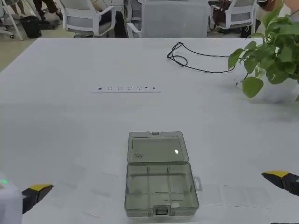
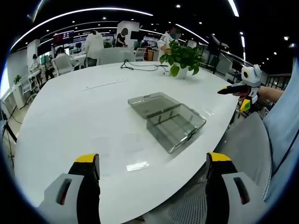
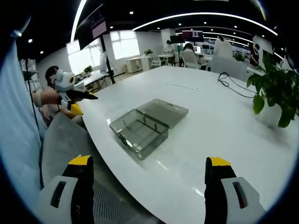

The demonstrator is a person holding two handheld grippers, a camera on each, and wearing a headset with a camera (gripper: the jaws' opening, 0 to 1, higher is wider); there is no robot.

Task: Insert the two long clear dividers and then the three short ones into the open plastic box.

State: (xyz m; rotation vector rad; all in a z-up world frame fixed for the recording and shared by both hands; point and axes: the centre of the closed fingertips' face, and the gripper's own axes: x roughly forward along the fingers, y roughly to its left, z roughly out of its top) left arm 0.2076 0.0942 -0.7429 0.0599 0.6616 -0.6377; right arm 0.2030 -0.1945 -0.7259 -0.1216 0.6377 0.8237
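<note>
Sitting beyond box (image 1: pixel 158 149) — cable (image 1: pixel 175 56), plant (image 1: pixel 273 56)

Left hand-held gripper (image 2: pixel 152 158) and right hand-held gripper (image 3: pixel 149 161), both with jaws spread wide, held well apart.

In its own view each shows two black jaws with yellow tips, set far apart and pointing forward. In the head view the left one's yellow tip (image 1: pixel 39 188) comes in at the lower left and the right one's (image 1: pixel 276 176) at the lower right, both aimed inward. Each also shows from the side in the other's view, roughly level, white-bodied, gripped in a hand: the right (image 2: pixel 235 89), the left (image 3: pixel 80 96).
</note>
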